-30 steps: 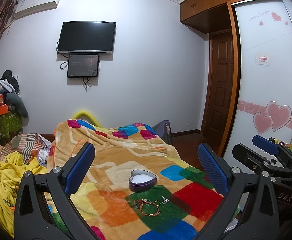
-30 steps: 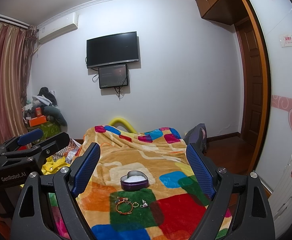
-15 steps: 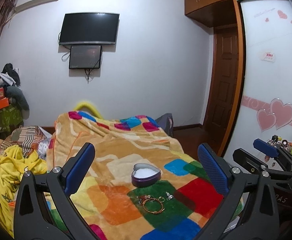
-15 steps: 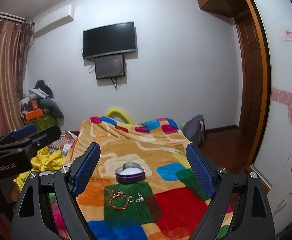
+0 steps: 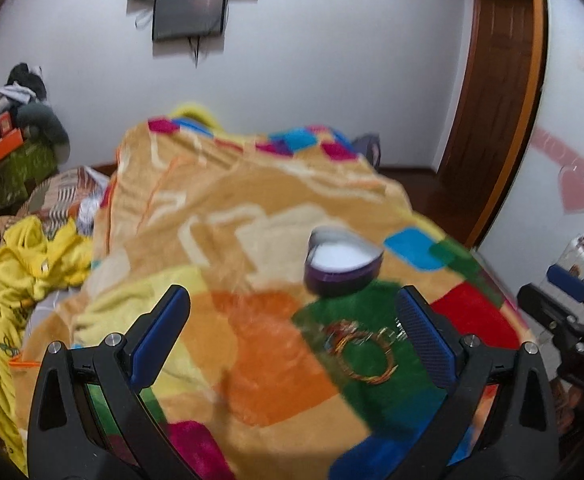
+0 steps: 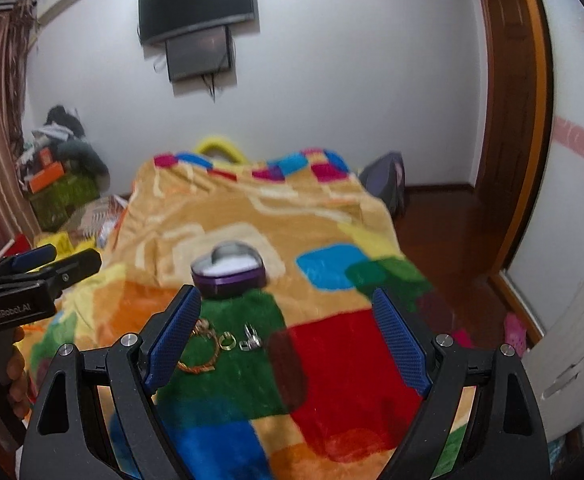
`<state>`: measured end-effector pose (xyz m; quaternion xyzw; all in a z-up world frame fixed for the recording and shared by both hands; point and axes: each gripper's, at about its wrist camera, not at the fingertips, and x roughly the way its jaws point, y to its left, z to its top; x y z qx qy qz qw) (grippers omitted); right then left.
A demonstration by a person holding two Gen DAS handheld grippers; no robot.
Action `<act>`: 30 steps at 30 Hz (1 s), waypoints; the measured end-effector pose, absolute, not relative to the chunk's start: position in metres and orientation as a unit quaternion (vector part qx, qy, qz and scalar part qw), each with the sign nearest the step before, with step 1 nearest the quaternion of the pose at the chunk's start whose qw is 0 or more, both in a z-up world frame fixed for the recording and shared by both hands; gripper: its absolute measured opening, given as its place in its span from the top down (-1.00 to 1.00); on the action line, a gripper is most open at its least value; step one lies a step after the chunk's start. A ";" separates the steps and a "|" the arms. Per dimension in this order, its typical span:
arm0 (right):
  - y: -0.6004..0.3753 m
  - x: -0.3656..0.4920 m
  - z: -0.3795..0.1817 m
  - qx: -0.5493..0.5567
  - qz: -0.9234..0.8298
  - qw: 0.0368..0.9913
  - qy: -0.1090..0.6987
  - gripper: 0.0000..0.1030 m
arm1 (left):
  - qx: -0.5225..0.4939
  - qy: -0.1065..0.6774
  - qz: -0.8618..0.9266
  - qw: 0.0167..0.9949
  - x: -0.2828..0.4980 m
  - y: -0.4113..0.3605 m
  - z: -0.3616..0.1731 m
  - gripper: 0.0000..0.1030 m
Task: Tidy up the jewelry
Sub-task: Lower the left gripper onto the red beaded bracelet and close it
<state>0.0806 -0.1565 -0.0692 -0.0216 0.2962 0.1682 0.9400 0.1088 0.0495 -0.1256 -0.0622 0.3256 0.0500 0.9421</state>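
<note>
Both hand-held grippers have dipped closer to the bed; left (image 5: 292,334) and right (image 6: 286,334) gape wide, empty. Bangle (image 6: 204,346) and rings (image 6: 238,340) lie on the blanket (image 6: 331,360); heart box (image 6: 228,272) sits beyond at 12 o'clock.

Both fisheye cameras look forward along their own blue-padded fingers, over the bed's patchwork fleece blanket (image 5: 252,208) toward the white wall with the black wall-mounted television (image 6: 198,0). Both sit fairly near, tilted down, sharing the purple heart-shaped tin box (image 5: 341,266), blanket and wall. The left view looks from the left and the right view from the right, each catching the other gripper at its edge.
</note>
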 end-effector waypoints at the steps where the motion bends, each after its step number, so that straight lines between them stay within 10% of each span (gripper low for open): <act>1: -0.156 0.084 -0.074 -0.024 0.169 0.937 0.304 -0.66 | -0.059 0.340 0.051 0.937 0.114 0.051 -0.136 -1.00; 8: -0.150 0.102 -0.106 -0.035 0.184 0.916 0.355 -0.66 | -0.067 0.404 0.024 0.912 0.138 0.055 -0.177 -0.65; 30: -0.126 0.136 -0.158 -0.036 0.265 0.859 0.436 0.42 | -0.067 0.472 -0.066 0.876 0.158 0.021 -0.217 0.34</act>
